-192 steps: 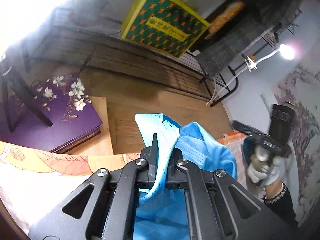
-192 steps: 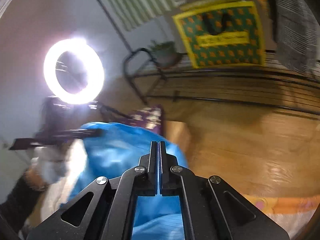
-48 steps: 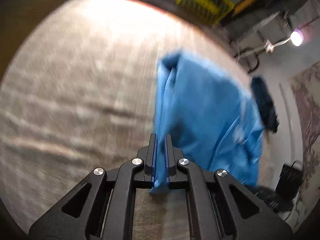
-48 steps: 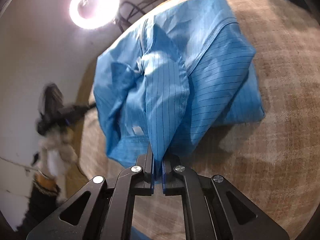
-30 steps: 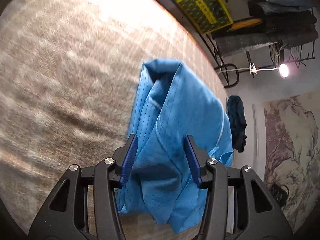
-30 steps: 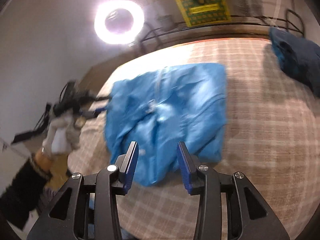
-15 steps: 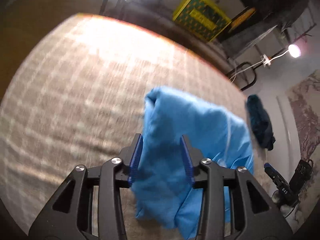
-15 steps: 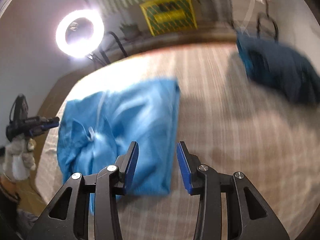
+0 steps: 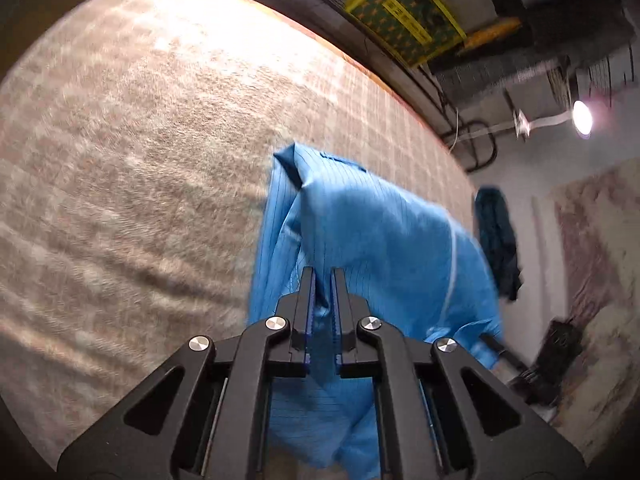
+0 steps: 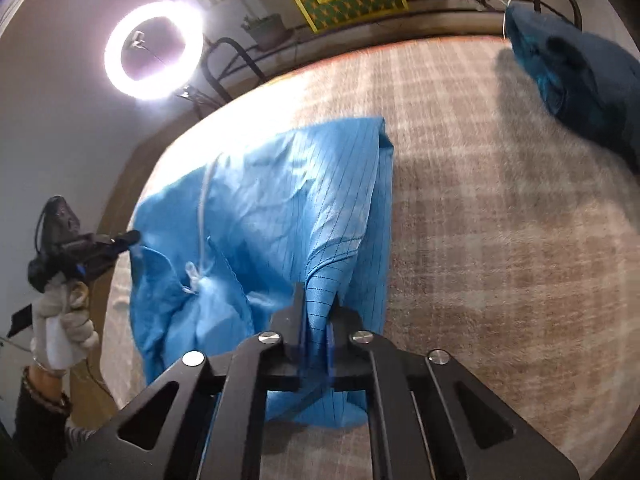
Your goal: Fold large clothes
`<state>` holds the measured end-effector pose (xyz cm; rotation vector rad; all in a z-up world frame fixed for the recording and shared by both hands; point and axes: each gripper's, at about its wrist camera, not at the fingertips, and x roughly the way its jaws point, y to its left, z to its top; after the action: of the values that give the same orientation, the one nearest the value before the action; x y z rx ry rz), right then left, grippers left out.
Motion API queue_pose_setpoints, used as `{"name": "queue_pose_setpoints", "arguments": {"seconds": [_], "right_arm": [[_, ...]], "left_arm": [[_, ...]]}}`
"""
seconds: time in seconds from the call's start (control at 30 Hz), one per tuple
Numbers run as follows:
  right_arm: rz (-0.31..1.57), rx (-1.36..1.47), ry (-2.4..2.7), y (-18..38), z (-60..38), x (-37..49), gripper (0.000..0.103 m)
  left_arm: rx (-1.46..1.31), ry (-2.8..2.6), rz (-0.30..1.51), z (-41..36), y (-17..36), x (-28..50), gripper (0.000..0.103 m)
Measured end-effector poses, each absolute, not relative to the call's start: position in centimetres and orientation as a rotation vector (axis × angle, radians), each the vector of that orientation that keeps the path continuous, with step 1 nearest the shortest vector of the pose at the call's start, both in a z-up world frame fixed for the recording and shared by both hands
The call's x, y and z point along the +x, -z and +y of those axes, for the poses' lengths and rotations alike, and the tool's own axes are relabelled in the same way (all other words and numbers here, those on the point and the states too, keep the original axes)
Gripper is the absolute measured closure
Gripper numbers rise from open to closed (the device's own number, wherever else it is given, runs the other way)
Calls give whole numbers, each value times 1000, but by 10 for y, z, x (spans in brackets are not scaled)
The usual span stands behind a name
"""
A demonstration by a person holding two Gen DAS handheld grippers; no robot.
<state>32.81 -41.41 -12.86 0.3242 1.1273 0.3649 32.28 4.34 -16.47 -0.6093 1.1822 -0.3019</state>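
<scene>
Half a second ago both pairs of jaws stood apart over the cloth; they have just been closing, and now the left gripper [image 9: 322, 280] and the right gripper [image 10: 318, 300] each pinch a fold of the blue garment [image 10: 280, 208]; it lies bunched near the bed's [image 10: 500, 240] near edge, the gloved left hand [image 10: 60, 320] at its left; lift both pinches evenly, keeping the hem taut; a dark garment [image 10: 576, 76] sits at the far right corner; no containers hold anything visible.
</scene>
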Motion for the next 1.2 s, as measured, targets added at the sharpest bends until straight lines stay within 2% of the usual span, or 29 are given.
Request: {"name": "queue_pose_setpoints", "arguments": {"seconds": [0.1, 0.23, 0.3, 0.4, 0.5, 0.67, 0.87, 1.2], "right_arm": [[1123, 311, -427, 118, -417, 316, 100], [1181, 117, -392, 138, -404, 307, 100], [1202, 16, -370, 146, -393, 302, 100], [1212, -63, -374, 135, -393, 298, 93], [1144, -78, -363, 107, -406, 294, 85], [933, 94, -367, 74, -412, 309, 84], [887, 83, -382, 105, -359, 358, 84], [1030, -36, -264, 159, -356, 420, 85]], "left_arm": [[-420, 225, 1168, 37, 168, 315, 98], [-408, 206, 1223, 36, 186, 313, 98], [-380, 192, 1198, 36, 176, 311, 98], [-386, 183, 1128, 41, 148, 306, 98], [-357, 187, 1038, 37, 123, 304, 98], [-341, 261, 1029, 3, 127, 323, 98], [-248, 265, 1040, -38, 152, 353, 98], [-115, 224, 1042, -50, 193, 403, 98]]}}
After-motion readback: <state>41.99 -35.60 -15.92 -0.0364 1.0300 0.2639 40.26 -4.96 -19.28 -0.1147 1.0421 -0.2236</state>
